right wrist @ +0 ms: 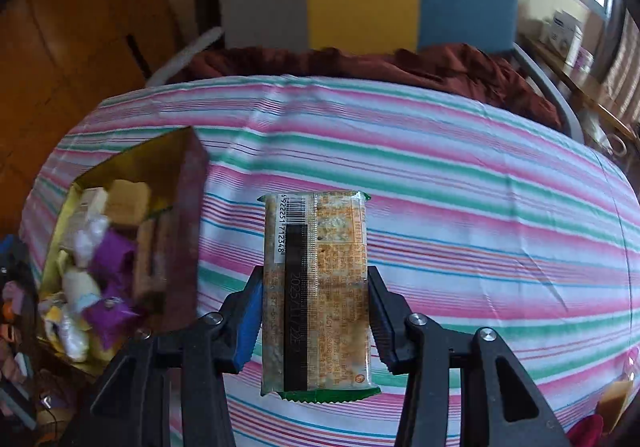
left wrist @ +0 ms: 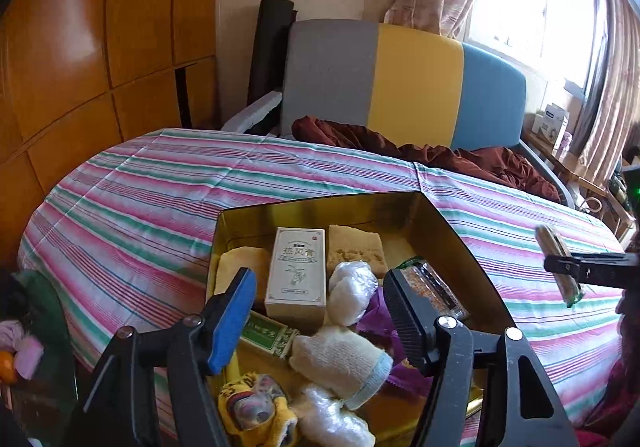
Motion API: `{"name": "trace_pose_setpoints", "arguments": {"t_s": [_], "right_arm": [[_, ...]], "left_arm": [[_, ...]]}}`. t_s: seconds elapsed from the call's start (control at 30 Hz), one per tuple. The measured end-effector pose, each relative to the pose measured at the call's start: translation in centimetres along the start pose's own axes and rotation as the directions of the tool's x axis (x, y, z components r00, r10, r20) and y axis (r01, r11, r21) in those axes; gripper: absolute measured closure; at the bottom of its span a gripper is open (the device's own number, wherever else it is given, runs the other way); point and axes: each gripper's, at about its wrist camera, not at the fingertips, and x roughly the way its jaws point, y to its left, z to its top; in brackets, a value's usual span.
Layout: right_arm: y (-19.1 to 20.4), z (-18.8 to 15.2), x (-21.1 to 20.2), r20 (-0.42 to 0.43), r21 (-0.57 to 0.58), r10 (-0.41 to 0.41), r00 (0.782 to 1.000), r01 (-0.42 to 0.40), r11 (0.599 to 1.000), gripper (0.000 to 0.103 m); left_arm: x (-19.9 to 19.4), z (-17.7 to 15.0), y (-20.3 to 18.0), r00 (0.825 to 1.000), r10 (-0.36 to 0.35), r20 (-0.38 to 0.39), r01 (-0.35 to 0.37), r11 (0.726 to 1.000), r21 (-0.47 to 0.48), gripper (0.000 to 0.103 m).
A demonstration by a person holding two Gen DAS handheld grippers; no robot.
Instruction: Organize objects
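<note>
**Snack packet held clear of the tin**

The right gripper (right wrist: 315, 321) clamps a snack packet (right wrist: 316, 287) above bare striped bedsheet (right wrist: 460, 215), well right of the gold tin (left wrist: 320, 203). The left gripper (left wrist: 320, 311) hangs over the tin with jaws apart and nothing between them. Only the left view shows the white box (left wrist: 296, 271) and rolled sock (left wrist: 340, 359) inside; the packet's barcode shows only in the right view.

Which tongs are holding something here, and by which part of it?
The right tongs clamp a wrapped snack bar across its long side edges, around its lower half. The left tongs stand open above the gold tin, holding nothing.
</note>
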Motion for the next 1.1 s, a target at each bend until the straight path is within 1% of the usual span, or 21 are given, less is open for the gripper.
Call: {"name": "trace_pose_setpoints", "arguments": {"t_s": [0.07,0.13,0.2,0.27,0.33,0.4,0.43,0.5,0.57,0.67,0.73,0.8,0.9,1.03,1.1], "right_arm": [[3.4,1.0,0.0,0.018,-0.062,0.053,0.998,-0.052,0.997,0.056],[6.7,1.7,0.4,0.017,-0.112,0.097,0.995,-0.095,0.989,0.056],[9.8,2.0,1.1,0.003,-0.166,0.12,0.993,-0.118,0.979,0.056],[12.2,2.1,2.1,-0.012,-0.209,0.118,0.993,-0.118,0.971,0.056],[13.9,2.2,3.6,-0.037,-0.23,0.116,0.993,-0.122,0.966,0.056],[15.3,2.0,5.0,-0.061,-0.254,0.093,0.994,-0.106,0.961,0.056],[15.7,1.9,5.8,-0.069,-0.266,0.065,0.995,-0.081,0.961,0.056],[15.9,1.8,7.1,-0.084,-0.26,0.032,0.996,-0.053,0.964,0.056],[15.8,1.8,8.1,-0.098,-0.24,0.046,0.994,-0.069,0.968,0.055],[16.0,1.7,9.2,-0.108,-0.238,0.039,0.993,-0.064,0.969,0.055],[16.1,1.6,9.5,-0.12,-0.234,0.05,0.991,-0.078,0.969,0.054],[16.0,1.5,9.2,-0.112,-0.224,0.066,0.992,-0.089,0.97,0.054],[15.6,1.4,8.2,-0.076,-0.211,0.078,0.994,-0.092,0.973,0.053],[15.2,0.8,5.9,-0.02,-0.185,0.096,0.995,-0.098,0.978,0.053],[15.3,0.3,4.6,0.004,-0.176,0.114,0.993,-0.111,0.978,0.053]], "left_arm": [[-0.1,-0.2,0.3,1.0,0.007,0.0,-0.007,1.0,-0.011,0.032],[-0.2,-0.3,0.8,1.0,0.012,-0.002,-0.012,1.0,-0.018,0.029],[-0.3,-0.4,1.2,1.0,0.019,-0.006,-0.019,0.999,-0.03,0.025],[-0.3,-0.5,1.7,1.0,0.027,-0.012,-0.028,0.999,-0.045,0.019],[-0.2,-0.7,2.2,0.999,0.037,-0.022,-0.039,0.997,-0.061,0.011],[-0.2,-0.9,2.8,0.999,0.037,-0.029,-0.04,0.996,-0.083,0.006],[-0.2,-1.0,2.9,0.999,0.037,-0.032,-0.04,0.995,-0.089,0.002],[-0.3,-1.2,3.3,0.999,0.039,-0.036,-0.043,0.994,-0.102,0.0],[-0.3,-1.4,3.5,0.998,0.048,-0.037,-0.052,0.993,-0.108,0.0],[-0.2,-1.5,3.7,0.996,0.068,-0.05,-0.073,0.99,-0.118,0.0],[-0.4,-1.6,3.8,0.995,0.084,-0.049,-0.089,0.988,-0.125,0.0],[-0.5,-1.6,3.8,0.994,0.1,-0.047,-0.105,0.986,-0.13,0.0],[-0.9,-1.6,3.7,0.991,0.129,-0.044,-0.134,0.981,-0.14,0.0],[-1.5,-1.5,3.6,0.993,0.113,-0.046,-0.118,0.983,-0.14,0.0],[-2.0,-1.5,3.6,0.992,0.117,-0.036,-0.121,0.981,-0.15,0.0]]}}
